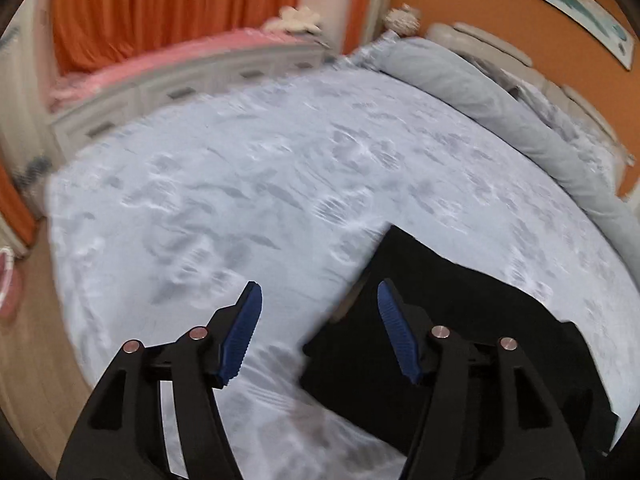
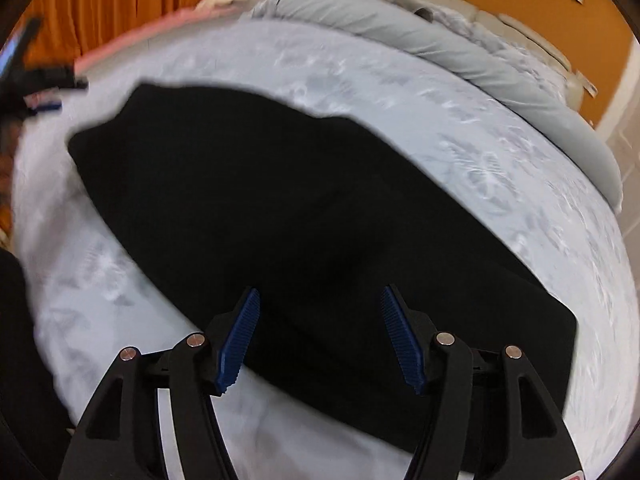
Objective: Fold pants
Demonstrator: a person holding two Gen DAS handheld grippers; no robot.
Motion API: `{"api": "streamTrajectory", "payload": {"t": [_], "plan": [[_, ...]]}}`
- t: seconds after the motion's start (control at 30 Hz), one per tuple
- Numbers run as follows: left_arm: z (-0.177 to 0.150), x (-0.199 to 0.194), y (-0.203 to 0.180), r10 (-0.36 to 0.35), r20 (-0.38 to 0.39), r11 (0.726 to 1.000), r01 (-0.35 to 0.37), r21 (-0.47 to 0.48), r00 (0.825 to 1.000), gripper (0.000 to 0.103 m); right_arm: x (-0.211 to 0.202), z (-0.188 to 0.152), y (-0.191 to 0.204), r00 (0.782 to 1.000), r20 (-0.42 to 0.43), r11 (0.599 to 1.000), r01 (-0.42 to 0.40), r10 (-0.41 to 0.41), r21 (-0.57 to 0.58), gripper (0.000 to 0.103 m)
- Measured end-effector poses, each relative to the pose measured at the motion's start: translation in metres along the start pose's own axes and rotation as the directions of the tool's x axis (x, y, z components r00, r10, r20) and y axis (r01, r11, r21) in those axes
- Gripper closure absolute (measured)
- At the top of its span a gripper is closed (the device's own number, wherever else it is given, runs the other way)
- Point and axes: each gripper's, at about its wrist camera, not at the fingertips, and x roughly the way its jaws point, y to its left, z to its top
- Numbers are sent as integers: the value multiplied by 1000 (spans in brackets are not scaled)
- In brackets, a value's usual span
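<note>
1. Spreading across nearly the whole room, a bed (image 1: 248, 168) in a pale blue-grey patterned cover fills both wrist views, its covered pillow roll (image 1: 472, 92) along the far right end.
2. Orange curtains (image 1: 168, 4) hang behind the bed on the far left, above a pink-topped white drawer unit (image 1: 192, 80); an orange wall on the far right carries a framed picture (image 1: 576, 12).
3. Lying flat on the cover near the bed's front edge, the black pants (image 2: 304, 216) form one long dark band running from the far left to the near right in the right wrist view; the left wrist view shows only one end of them at its near right.
4. The right hand-held gripper (image 2: 320, 336) hangs above the middle of the pants, jaws standing wide apart and empty, the blue ribbed pads (image 2: 238, 344) clear of the cloth.
5. The left hand-held gripper (image 1: 320, 332) hovers over the pants' left end, jaws likewise wide with nothing clamped; one pad is seen against the bed cover, the other against black fabric.
6. At the far left edge of the right wrist view, the left tool appears as a blurred dark shape.
</note>
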Motion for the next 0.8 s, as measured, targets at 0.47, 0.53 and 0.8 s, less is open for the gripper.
{"api": "streamTrajectory", "payload": {"t": [0.47,0.53,0.8], "plan": [[-14,3,-55,-126,-35,977,130,170,991,43,33,40,7,996,-13,994,-89,90,66,79],[-15,4,-54,-128,-41,976,133,175,991,43,16,45,16,995,-6,995,-102,102,6,61],[-10,3,-42,-113,-23,980,115,162,993,33,-18,23,3,986,89,989,-134,139,-59,38]]}}
